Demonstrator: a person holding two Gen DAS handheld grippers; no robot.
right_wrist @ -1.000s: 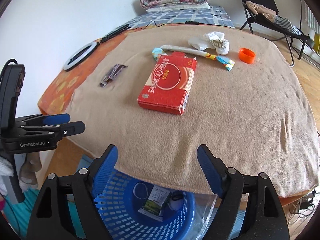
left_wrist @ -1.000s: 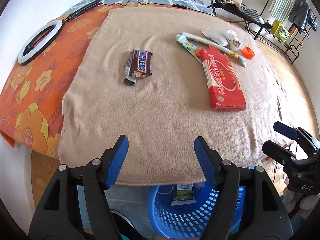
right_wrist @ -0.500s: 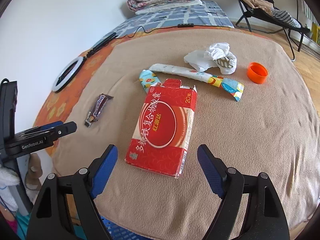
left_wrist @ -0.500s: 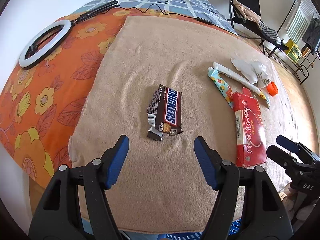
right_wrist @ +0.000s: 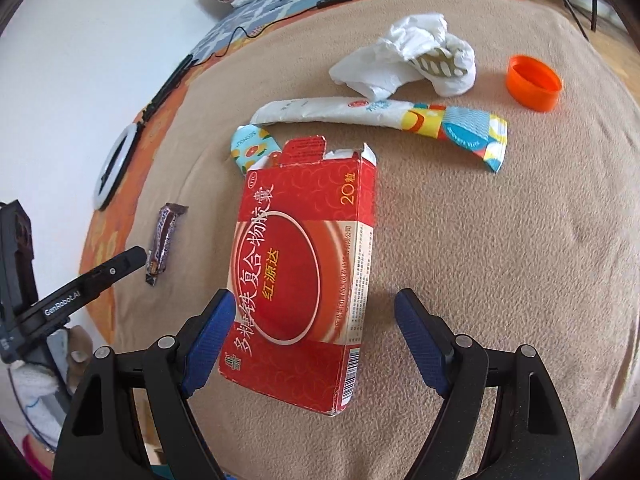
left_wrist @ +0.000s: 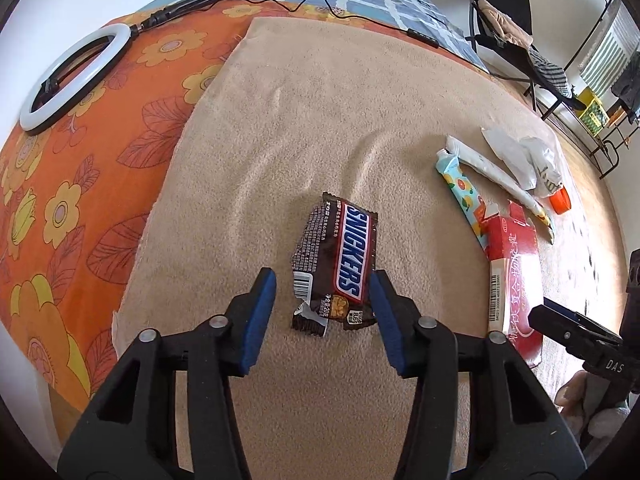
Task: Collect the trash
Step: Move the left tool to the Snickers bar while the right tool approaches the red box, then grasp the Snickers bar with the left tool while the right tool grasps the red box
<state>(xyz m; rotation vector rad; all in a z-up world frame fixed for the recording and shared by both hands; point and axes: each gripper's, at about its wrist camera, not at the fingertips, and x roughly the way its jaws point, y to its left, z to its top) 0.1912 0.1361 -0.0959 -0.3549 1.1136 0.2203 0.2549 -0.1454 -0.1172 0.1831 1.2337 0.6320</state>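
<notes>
A tan blanket (left_wrist: 320,128) covers a bed, and litter is scattered across it for collecting. The left tongs (left_wrist: 322,312) point steeply down over a torn Snickers wrapper (left_wrist: 340,268), which lies flat towards the blanket's left side; their blue pads sit either side of its near end and are closing in, one pad at the wrapper's edge, the other not yet on it. That straddling position looks chosen to pinch the thin wrapper across its width. The right tongs (right_wrist: 316,336) stand wide over the near end of an opened red carton (right_wrist: 304,276) that lies flat near the blanket's middle (its torn flap faces the far edge); one pad is beside the carton's left edge, the other well clear, so nothing is gripped. Beyond the carton lie a long printed sachet (right_wrist: 380,116), crumpled white tissue (right_wrist: 408,60) and an orange bottle cap (right_wrist: 534,82) near the right edge. A ring light (left_wrist: 72,76) rests on the orange floral sheet at the left.
</notes>
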